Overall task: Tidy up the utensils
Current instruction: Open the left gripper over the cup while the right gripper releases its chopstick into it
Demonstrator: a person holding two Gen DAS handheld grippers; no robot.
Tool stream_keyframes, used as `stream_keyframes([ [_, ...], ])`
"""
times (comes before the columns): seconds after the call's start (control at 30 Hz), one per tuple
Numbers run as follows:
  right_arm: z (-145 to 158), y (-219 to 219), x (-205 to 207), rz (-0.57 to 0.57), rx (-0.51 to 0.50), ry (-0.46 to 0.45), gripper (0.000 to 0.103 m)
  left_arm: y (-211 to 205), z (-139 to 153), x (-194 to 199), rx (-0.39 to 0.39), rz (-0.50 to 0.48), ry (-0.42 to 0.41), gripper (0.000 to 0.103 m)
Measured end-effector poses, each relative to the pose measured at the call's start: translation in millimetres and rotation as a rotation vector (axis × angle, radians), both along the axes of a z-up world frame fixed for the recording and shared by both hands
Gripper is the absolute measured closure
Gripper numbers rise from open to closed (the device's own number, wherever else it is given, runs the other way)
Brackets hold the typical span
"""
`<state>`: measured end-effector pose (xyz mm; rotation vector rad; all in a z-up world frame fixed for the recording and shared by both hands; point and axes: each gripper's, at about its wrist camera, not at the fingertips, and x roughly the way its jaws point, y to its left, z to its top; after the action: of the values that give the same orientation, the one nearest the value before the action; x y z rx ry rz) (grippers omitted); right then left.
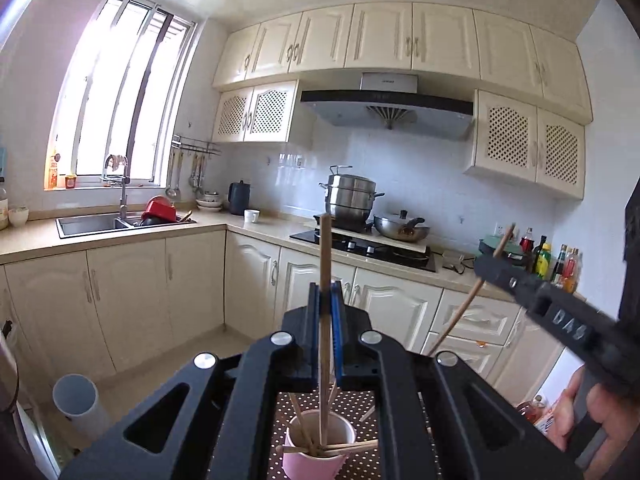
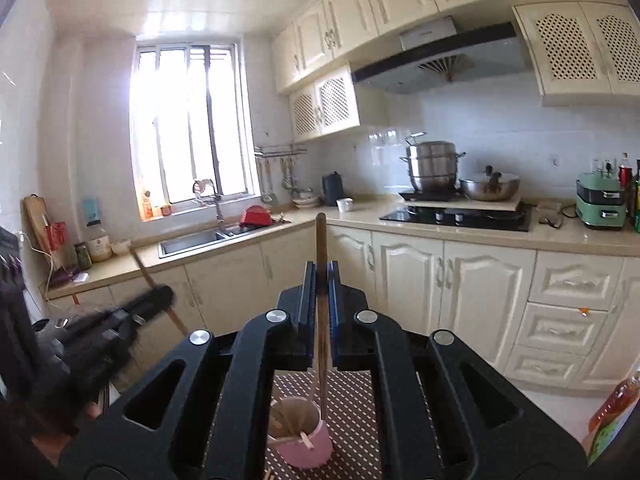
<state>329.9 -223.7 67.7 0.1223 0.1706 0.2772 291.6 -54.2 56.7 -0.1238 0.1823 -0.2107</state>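
Two hand-held grippers are up in front of me, each pointing nearly level toward the far kitchen counter and each pinching one chopstick. My left hand-held gripper (image 1: 327, 300) has its blue-lined fingers pressed onto a pale wooden chopstick (image 1: 325, 264) that stands almost upright, its top showing against the stove and its lower end reaching down into the pink cup (image 1: 316, 462) just below. My right hand-held gripper (image 2: 321, 284) is pressed shut the same way on a darker chopstick (image 2: 321, 240), also close to upright, whose lower end hangs at the right rim of the cup.

The cup stands on a brown dotted mat (image 1: 360, 400) on the near table, directly under both grippers. Several more chopsticks sit in it, some leaning, a few lying across its rim.

From the left wrist view, the right hand-held gripper comes in from the right edge, angled up to the left, with its chopstick slanting through the tip; a bare hand (image 1: 588, 412) wraps the grip at the lower right and is cut off by the frame. From the right wrist view, the left hand-held gripper is a dark motion-blurred shape at the left, and I cannot make out its fingers there.

Each gripper's black frame hides most of the mat and table, so I only see the cup through the gap between the arms. I cannot count the chopsticks in the cup with any certainty.
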Motion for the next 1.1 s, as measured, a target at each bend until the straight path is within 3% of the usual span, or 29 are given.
stream_keyframes([
  [0.33, -32, 16, 19, 0.051, -0.056, 0.089, 0.097, 0, -40, 27, 0.034, -0.021, 0.103, 0.097],
  [0.6, -62, 20, 34, 0.071, -0.079, 0.209, 0.097, -1, -54, 37, 0.077, -0.012, 0.155, 0.097],
  [0.9, -89, 20, 40, 0.087, -0.053, 0.299, 0.097, -6, -75, 50, 0.135, -0.022, 0.273, 0.096],
  [1.03, -90, 17, 39, 0.094, -0.022, 0.320, 0.096, -1, -77, 44, 0.136, -0.021, 0.271, 0.068],
  [1.1, -89, 17, 37, 0.093, -0.021, 0.326, 0.096, 4, -76, 40, 0.121, -0.022, 0.264, 0.066],
])
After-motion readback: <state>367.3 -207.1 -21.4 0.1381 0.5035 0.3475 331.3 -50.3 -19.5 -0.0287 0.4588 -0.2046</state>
